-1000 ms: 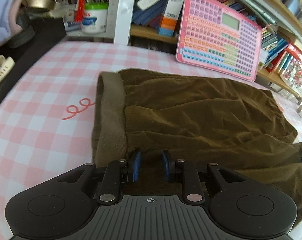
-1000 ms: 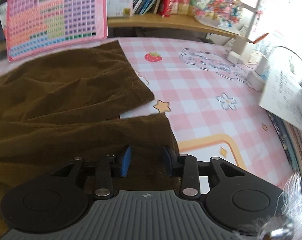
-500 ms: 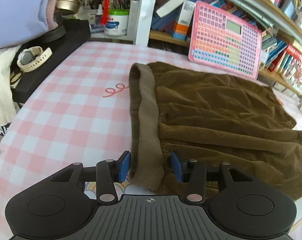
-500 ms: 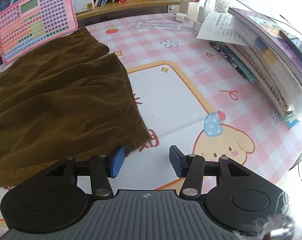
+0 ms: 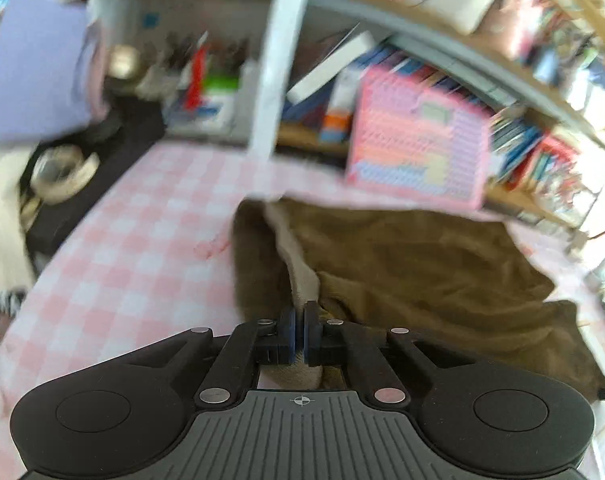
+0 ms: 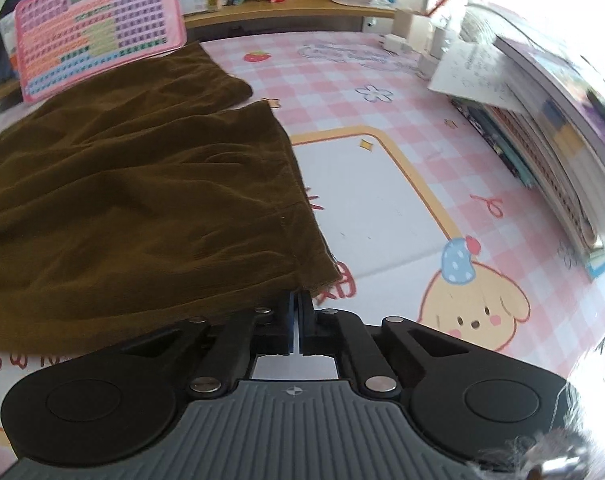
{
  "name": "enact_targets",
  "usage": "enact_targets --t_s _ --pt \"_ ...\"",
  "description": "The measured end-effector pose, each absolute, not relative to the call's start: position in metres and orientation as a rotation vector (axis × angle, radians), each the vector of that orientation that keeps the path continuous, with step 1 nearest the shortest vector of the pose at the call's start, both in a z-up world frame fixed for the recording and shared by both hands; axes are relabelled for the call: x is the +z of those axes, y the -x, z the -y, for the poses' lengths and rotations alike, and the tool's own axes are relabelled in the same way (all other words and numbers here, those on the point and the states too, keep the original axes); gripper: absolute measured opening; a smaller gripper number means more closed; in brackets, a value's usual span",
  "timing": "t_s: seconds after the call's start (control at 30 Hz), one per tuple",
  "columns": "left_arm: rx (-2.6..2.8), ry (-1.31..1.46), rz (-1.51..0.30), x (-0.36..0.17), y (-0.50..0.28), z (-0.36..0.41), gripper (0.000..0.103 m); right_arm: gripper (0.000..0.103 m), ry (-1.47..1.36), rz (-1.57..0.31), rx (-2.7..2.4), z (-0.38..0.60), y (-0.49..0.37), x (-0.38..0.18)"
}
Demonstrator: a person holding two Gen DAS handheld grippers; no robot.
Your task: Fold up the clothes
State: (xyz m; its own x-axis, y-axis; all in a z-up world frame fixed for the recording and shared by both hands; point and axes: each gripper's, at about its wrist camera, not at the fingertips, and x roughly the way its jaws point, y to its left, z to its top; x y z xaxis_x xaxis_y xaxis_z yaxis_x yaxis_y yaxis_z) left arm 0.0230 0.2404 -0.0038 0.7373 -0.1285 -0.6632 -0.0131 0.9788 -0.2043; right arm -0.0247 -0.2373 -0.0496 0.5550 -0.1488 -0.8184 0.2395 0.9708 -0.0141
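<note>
Brown shorts (image 6: 134,200) lie on the checked surface (image 6: 382,208). Left tool (image 5: 300,334) pinches the waistband; right tool (image 6: 296,320) pinches a hem corner, contact partly hidden. Left view blurred

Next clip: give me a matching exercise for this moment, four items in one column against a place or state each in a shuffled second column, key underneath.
Items
1. left gripper
2. right gripper
3. pink keypad learning board
4. stack of books

Places or states
A. leaning against the shelf
B. shut on the waistband corner of the brown corduroy shorts
C. piled at the mat's right edge
D. shut on the shorts' leg-hem corner

Pairs: 1-B, 2-D, 3-A, 4-C
</note>
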Motion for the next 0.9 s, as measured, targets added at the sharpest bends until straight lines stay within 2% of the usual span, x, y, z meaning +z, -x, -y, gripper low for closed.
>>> enact_targets --t_s 0.07,0.33,0.47,0.53,0.6,0.63,0.67,0.8,0.9 --pt "-0.034 0.193 -0.822 -0.027 -0.029 -0.243 0.003 0.000 -0.091 -0.951 -0.213 0.233 0.022 -0.050" --pt "-0.025 0.205 -0.810 -0.038 -0.024 -0.245 0.008 0.000 -0.032 -0.735 -0.283 0.237 0.039 0.010" --pt "-0.025 0.217 -0.804 -0.037 -0.021 -0.247 0.011 0.001 -0.109 -0.912 -0.343 0.256 0.037 -0.026" --pt "-0.034 0.217 -0.802 -0.035 -0.021 -0.248 0.013 0.002 -0.168 -0.913 -0.329 0.258 0.039 -0.030" --pt "-0.037 0.225 -0.799 -0.034 -0.022 -0.249 0.013 0.018 -0.206 -0.894 -0.282 0.256 0.041 -0.028" --pt "-0.038 0.229 -0.798 -0.034 -0.022 -0.250 0.013 0.037 -0.204 -0.892 -0.268 0.254 0.039 -0.030" --pt "-0.039 0.233 -0.796 -0.034 -0.022 -0.250 0.013 0.041 -0.200 -0.890 -0.255 0.252 0.038 -0.031" --pt "-0.038 0.253 -0.777 -0.029 -0.017 -0.252 0.014 0.041 -0.181 -0.929 -0.270 0.245 0.030 -0.042" --pt "-0.031 0.269 -0.760 -0.026 -0.011 -0.257 0.023 0.041 -0.186 -0.938 -0.287 0.243 0.033 -0.047"
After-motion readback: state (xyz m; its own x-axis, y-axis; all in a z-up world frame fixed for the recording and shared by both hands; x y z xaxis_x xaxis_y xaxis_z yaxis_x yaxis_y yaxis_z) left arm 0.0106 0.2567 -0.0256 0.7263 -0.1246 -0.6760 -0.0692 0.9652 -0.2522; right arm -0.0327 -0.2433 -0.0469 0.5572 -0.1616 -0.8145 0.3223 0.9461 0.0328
